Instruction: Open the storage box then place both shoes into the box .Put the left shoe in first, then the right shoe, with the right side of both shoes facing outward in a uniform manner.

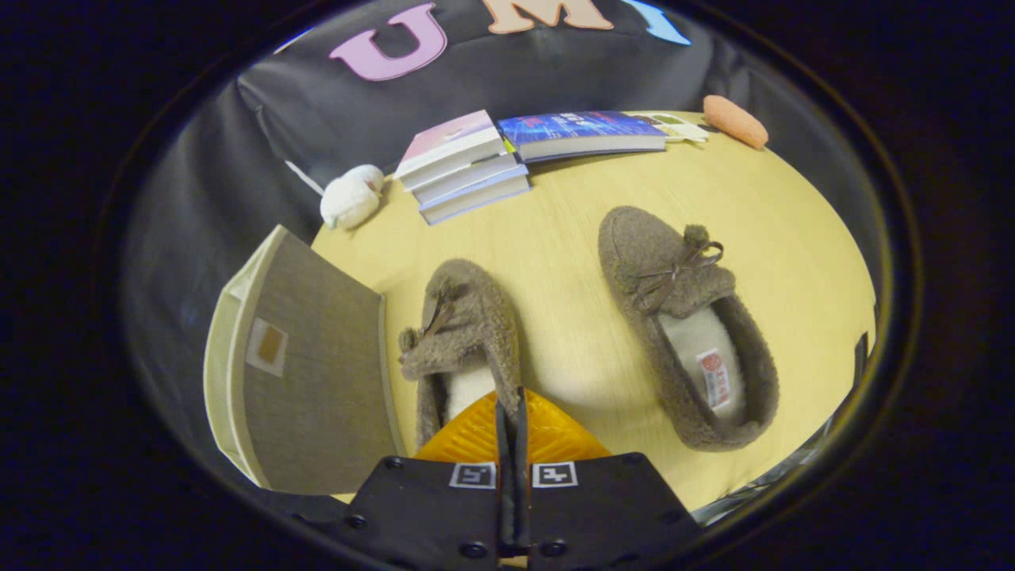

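Here, two shoes point(688, 329) lie by one box point(317, 373); the gripper point(511, 412) pinches one shoe's rim.

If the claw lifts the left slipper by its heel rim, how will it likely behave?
The left slipper looks fleecy and soft, so the rim probably squashes and the toe may droop. It is likely light for its size. The fuzzy surface should resist slipping. The claw, fingers together over its heel opening, pinches nothing that I can tell.
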Demonstrator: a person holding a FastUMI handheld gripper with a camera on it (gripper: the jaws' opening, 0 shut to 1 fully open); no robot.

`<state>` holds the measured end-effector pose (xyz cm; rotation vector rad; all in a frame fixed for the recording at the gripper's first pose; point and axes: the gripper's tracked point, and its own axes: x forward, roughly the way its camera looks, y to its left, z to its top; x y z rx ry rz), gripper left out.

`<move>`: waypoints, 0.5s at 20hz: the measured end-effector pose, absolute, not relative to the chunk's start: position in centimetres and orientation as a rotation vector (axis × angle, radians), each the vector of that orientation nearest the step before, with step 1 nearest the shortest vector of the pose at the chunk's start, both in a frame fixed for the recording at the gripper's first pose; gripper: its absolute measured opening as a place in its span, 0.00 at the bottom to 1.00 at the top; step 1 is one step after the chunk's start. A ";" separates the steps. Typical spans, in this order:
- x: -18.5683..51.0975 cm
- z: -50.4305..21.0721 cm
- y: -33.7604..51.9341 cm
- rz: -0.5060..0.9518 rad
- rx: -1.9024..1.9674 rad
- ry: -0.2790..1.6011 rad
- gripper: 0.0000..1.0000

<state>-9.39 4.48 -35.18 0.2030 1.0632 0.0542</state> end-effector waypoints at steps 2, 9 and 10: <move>-9.2 -33.9 5.4 0.065 0.240 1.054 0.03; -6.2 -25.1 10.1 0.136 0.378 0.926 0.03; -5.5 -23.7 10.9 0.152 0.379 0.902 0.03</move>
